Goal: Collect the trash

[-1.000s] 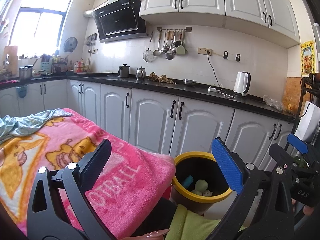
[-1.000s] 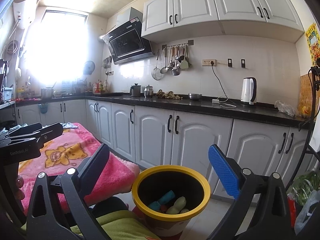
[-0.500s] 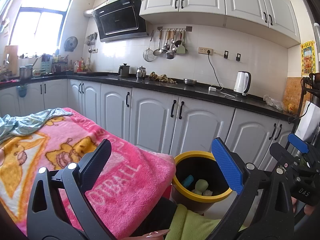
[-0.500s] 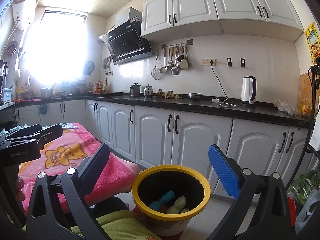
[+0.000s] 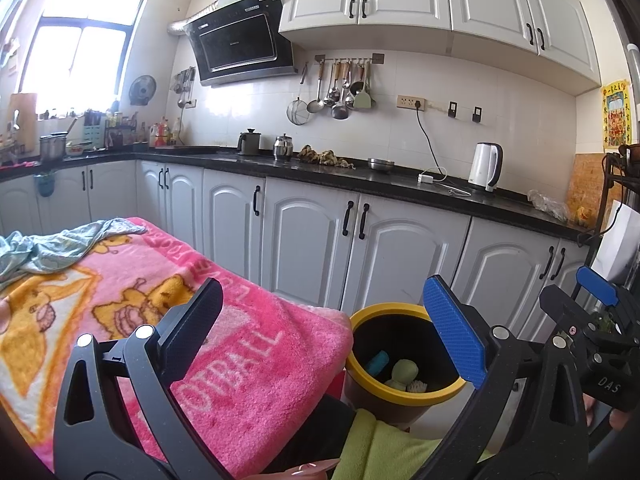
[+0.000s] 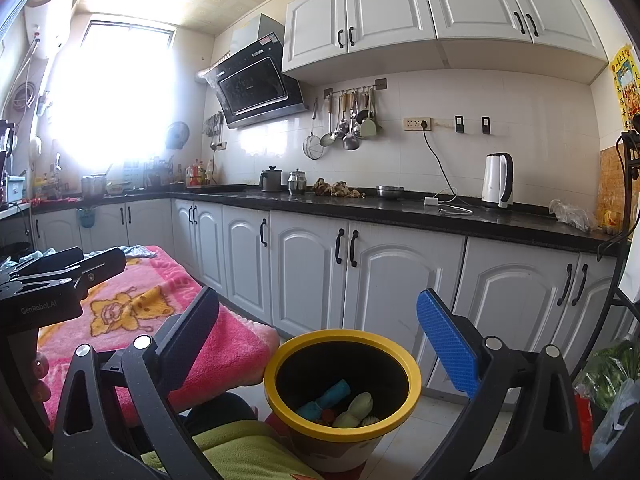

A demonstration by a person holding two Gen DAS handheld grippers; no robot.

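Landmark is the yellow-rimmed bin [image 6: 342, 392]. Left of it, left gripper [image 5: 332, 326] hangs over the pink blanket [image 5: 240, 360], jaws wide apart, nothing held. Right gripper [image 6: 320, 334] sits just above the bin mouth, also spread wide and empty, likely poised where drops go. Trash [image 6: 352, 402] lies inside the bin: blue, pale-green and red bits. Bin base is cut off by a green sleeve [image 6: 244, 452]; remaining trash on the blanket isn't visible.
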